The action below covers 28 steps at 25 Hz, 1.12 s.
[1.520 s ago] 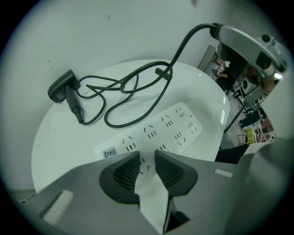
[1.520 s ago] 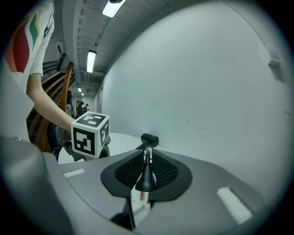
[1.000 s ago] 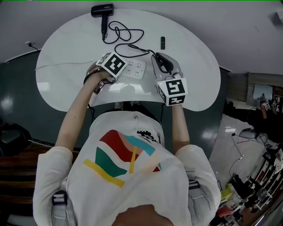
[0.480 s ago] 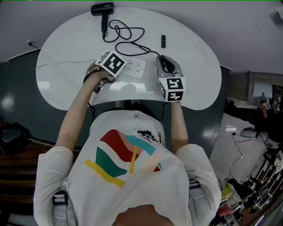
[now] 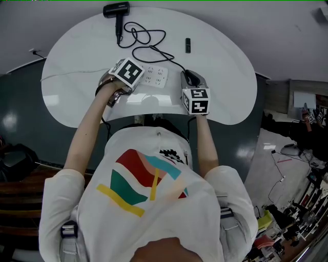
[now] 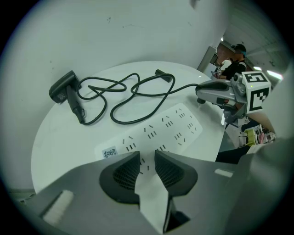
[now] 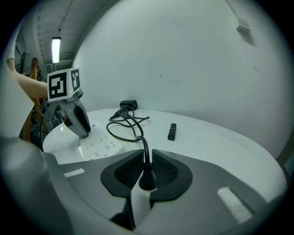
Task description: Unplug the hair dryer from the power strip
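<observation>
A black hair dryer [image 5: 117, 10] lies at the table's far edge, its cord [image 5: 148, 43] looping toward me. The white power strip [image 5: 155, 77] lies flat mid-table. My left gripper [image 5: 124, 75] points steeply down at the strip's near end, and in the left gripper view its jaws [image 6: 147, 158] are closed on the power strip [image 6: 161, 131]. My right gripper [image 5: 191, 79] sits right of the strip, apart from it. It is shut on the black plug [image 7: 146, 176], whose cord rises from between the pads. The strip's sockets in view carry no plug.
A small black stick-shaped object [image 5: 188, 45] lies at the back right of the round white table [image 5: 225, 97]. The table's front edge is just below both grippers. Dark floor surrounds it, with clutter at the far right.
My right gripper has come down toward the tabletop with the plug and rolled a little. The left gripper and the power strip have stayed where they were.
</observation>
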Available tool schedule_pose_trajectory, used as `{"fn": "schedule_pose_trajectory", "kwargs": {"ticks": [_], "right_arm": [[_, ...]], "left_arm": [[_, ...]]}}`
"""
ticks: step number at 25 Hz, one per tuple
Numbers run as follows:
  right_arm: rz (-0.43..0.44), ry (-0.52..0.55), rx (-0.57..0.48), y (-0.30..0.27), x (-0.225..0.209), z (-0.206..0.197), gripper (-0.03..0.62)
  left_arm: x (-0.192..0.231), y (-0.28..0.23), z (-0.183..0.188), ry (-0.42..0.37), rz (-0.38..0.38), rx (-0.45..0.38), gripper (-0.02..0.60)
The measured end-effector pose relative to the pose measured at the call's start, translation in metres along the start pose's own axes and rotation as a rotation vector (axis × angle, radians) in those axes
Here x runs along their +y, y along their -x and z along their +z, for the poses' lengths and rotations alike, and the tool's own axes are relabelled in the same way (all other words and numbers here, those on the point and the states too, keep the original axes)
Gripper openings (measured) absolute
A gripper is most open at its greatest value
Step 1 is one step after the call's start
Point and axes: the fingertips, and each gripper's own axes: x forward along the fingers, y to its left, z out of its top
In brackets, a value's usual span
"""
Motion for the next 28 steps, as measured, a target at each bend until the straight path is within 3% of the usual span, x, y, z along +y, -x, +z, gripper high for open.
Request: {"fn": "schedule_pose_trajectory", "kwargs": {"ticks": [16, 28], "right_arm": [[-0.006, -0.079, 0.021, 0.004, -0.001, -0.012, 0.075], [0.034, -0.116, -0.075, 0.027, 0.009, 0.022, 0.115]], "left_arm": [[0.000, 0.001, -0.001, 0.004, 0.000, -0.003, 0.101], [-0.006, -0.001, 0.000, 0.009, -0.028, -0.020, 0.101]]}}
